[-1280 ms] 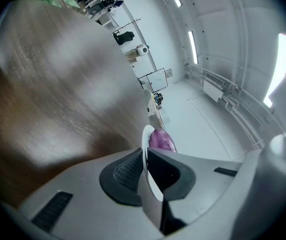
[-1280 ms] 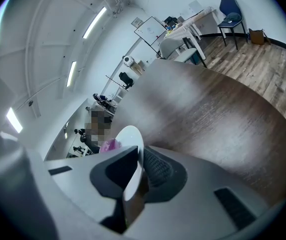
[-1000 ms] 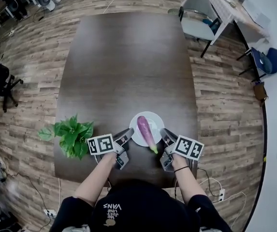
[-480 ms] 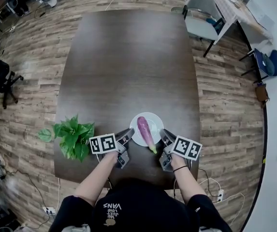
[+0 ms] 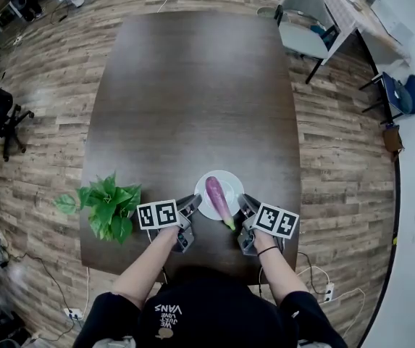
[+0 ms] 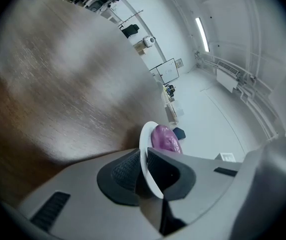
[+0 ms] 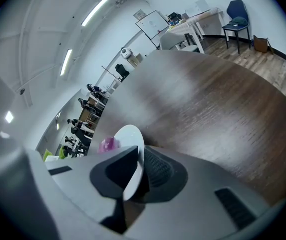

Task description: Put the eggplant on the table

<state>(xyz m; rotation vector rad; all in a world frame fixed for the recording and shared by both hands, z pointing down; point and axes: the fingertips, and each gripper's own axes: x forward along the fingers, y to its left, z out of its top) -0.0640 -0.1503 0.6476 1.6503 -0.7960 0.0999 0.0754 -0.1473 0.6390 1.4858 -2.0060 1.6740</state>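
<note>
Fingers (image 6: 120, 171) of left gripper (image 5: 191, 205) and right gripper (image 5: 244, 204) clamp the plate (image 5: 230, 180) rim, eggplant (image 5: 216, 194) aboard

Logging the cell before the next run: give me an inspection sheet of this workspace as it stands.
Surface: dark wooden table, mostly bare.
Job's things: purple eggplant lies on a white plate near the table's near edge; not yet on the table itself.
Clutter: leafy green plant at the near left edge.
Grippers: left gripper and right gripper each shut on the plate's rim, on opposite sides.
Cables: power strip with leads on the floor, right of the person.
Surroundings: plank floor, grey chair, blue chair.
</note>
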